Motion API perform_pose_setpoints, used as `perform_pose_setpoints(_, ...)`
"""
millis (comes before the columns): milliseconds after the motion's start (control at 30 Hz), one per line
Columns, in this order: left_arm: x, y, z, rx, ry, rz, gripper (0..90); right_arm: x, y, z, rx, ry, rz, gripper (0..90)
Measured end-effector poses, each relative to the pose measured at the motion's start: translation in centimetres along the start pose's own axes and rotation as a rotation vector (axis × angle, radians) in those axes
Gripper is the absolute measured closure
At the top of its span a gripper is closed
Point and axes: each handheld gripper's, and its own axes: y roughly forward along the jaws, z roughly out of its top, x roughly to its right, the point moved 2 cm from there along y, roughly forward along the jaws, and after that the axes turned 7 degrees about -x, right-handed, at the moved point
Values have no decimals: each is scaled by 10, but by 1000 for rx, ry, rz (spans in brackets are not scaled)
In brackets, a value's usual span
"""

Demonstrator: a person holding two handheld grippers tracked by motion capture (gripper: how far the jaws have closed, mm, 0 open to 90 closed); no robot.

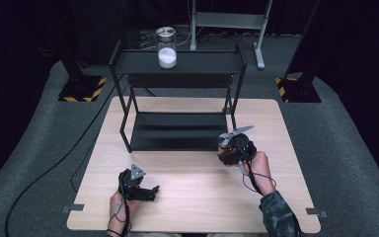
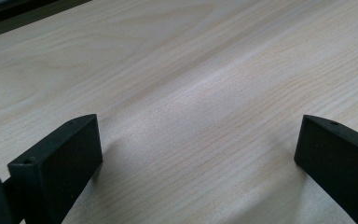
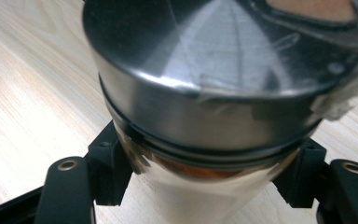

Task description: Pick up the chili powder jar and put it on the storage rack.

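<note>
**Right gripper carrying a jar toward the rack.**
The jaws clamp the jar's glass body just below its brushed-metal lid — a round, smooth, slippery shape, so it is best kept upright and moved slowly, clearing the rack's black metal frame. The jar hangs just beside the rack's lower shelf, at its right front corner. On the top shelf stands a second jar holding white powder. The left gripper rests open — empty — on the pale wood table, in front of the rack.
</note>
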Motion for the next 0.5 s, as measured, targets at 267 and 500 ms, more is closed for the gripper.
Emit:
perform_pose_setpoints(267, 0, 0, 0, 0, 0, 0, 0, 2, 4, 12, -4, -4, 2, 310)
perform_pose_setpoints(500, 0, 0, 0, 0, 0, 0, 0, 4, 7, 21, 0, -4, 0, 310)
